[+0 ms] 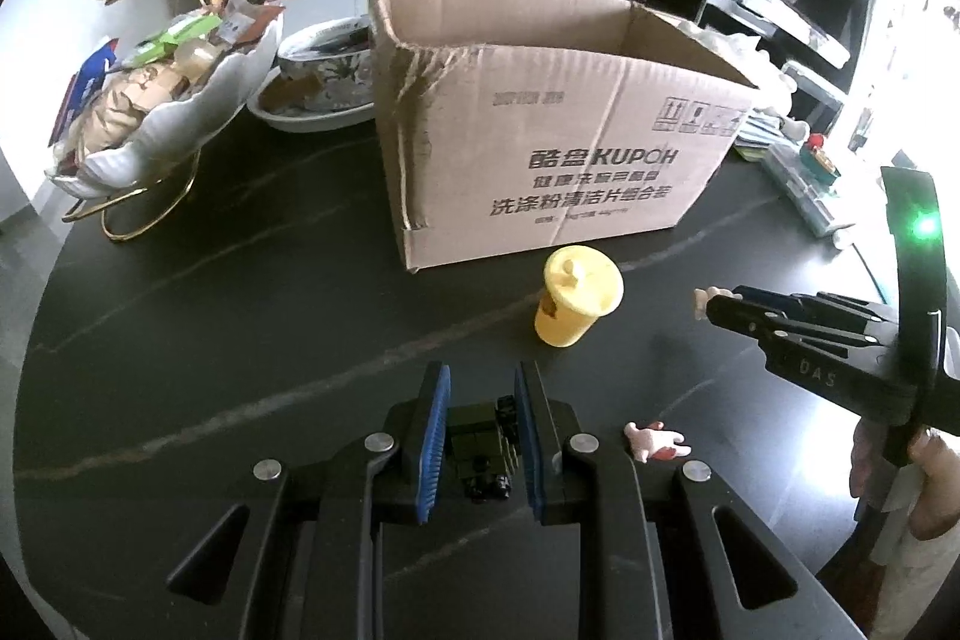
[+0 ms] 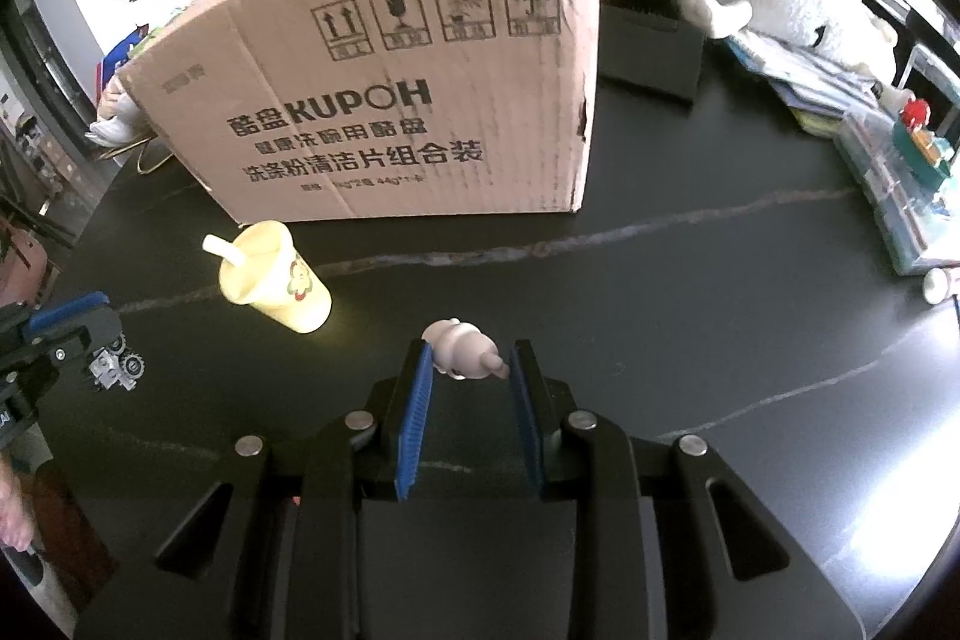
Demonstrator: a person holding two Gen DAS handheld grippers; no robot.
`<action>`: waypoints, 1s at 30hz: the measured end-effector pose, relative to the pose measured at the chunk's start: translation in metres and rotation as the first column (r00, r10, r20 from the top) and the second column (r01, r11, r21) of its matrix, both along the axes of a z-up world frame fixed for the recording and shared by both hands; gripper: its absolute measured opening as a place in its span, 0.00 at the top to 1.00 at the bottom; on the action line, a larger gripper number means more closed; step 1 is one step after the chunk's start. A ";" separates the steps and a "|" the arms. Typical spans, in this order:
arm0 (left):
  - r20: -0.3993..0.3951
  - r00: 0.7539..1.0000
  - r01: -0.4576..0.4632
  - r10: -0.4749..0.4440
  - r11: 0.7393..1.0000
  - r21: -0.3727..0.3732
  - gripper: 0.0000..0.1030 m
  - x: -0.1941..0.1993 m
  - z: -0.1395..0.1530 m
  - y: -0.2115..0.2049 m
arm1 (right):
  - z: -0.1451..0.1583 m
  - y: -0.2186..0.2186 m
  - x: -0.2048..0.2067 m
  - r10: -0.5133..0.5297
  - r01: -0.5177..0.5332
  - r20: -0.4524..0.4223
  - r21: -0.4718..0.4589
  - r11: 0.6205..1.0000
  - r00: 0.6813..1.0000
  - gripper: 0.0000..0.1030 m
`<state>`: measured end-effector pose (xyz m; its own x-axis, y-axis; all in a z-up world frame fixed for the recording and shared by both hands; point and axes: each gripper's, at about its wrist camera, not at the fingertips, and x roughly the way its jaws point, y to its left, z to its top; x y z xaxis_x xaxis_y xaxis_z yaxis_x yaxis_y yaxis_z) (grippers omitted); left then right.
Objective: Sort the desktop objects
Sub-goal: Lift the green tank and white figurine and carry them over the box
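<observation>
Left gripper (image 1: 480, 400) clamping green brick vehicle (image 1: 483, 445); right gripper (image 2: 467, 376) pinching pale figurine (image 2: 459, 355) at tips. Both hovering before cardboard box (image 1: 540, 130). Carrying level, clearing rim, avoiding yellow cup (image 1: 575, 303).

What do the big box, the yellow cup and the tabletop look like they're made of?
Box: corrugated cardboard, matte brown; ribbing and creased, torn corners show. Yellow cup: probably moulded plastic with a smooth, slightly glossy lid and straw. Tabletop: dark, polished, with pale veins, so stone or a stone-look slab; the pictures cannot settle which.
</observation>
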<state>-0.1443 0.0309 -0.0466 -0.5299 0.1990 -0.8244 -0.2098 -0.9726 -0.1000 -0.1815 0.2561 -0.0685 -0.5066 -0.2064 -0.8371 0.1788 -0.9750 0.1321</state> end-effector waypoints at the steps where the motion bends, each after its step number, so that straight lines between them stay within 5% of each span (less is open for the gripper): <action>1: -0.001 1.000 0.004 -0.004 1.000 -0.001 0.81 0.001 0.000 0.001 | 0.002 -0.001 0.002 0.001 -0.001 -0.006 0.005 1.000 1.000 0.77; 30: -0.051 0.998 0.033 -0.034 0.999 -0.016 0.80 0.029 0.026 0.012 | 0.057 -0.007 0.049 0.015 -0.016 -0.117 -0.009 1.000 0.993 0.77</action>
<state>-0.1151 0.0426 -0.0210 -0.5647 0.2051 -0.7994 -0.2471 -0.9662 -0.0734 -0.1326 0.2490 -0.0112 -0.5976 -0.2231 -0.7701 0.2088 -0.9707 0.1192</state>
